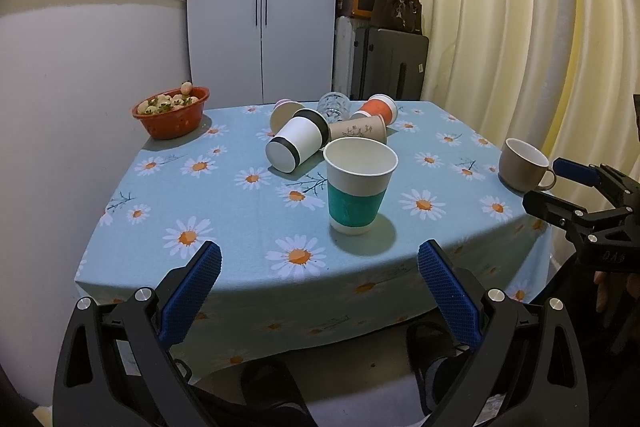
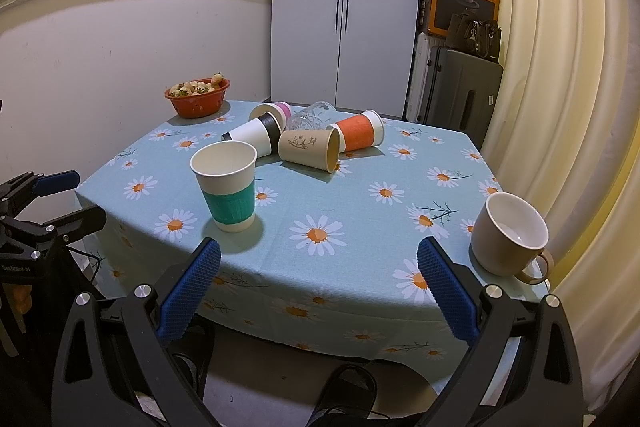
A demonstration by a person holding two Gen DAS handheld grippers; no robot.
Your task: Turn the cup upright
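A teal-banded paper cup [image 1: 359, 187] [image 2: 228, 186] stands upright near the table's front. Behind it several cups lie on their sides: a white cup with black bands [image 1: 298, 143] [image 2: 256, 135], a kraft cup [image 1: 362, 129] [image 2: 310, 147], an orange-banded cup [image 1: 378, 109] [image 2: 358, 131], a pink-rimmed cup [image 1: 285, 111] [image 2: 270, 111] and a clear glass [image 1: 334, 105] [image 2: 312, 117]. A beige mug [image 1: 522, 165] [image 2: 508, 235] stands upright at the right edge. My left gripper [image 1: 320, 281] is open and empty, short of the front edge. My right gripper [image 2: 319, 279] is open and empty over the front edge.
A red bowl of fruit [image 1: 173, 113] [image 2: 198, 97] sits at the table's back left corner. The blue daisy tablecloth [image 1: 248, 227] [image 2: 360, 219] hangs over the edges. A white cabinet, a suitcase [image 2: 460, 95] and curtains stand behind. The other gripper shows at each view's side [image 1: 592, 199] [image 2: 44, 203].
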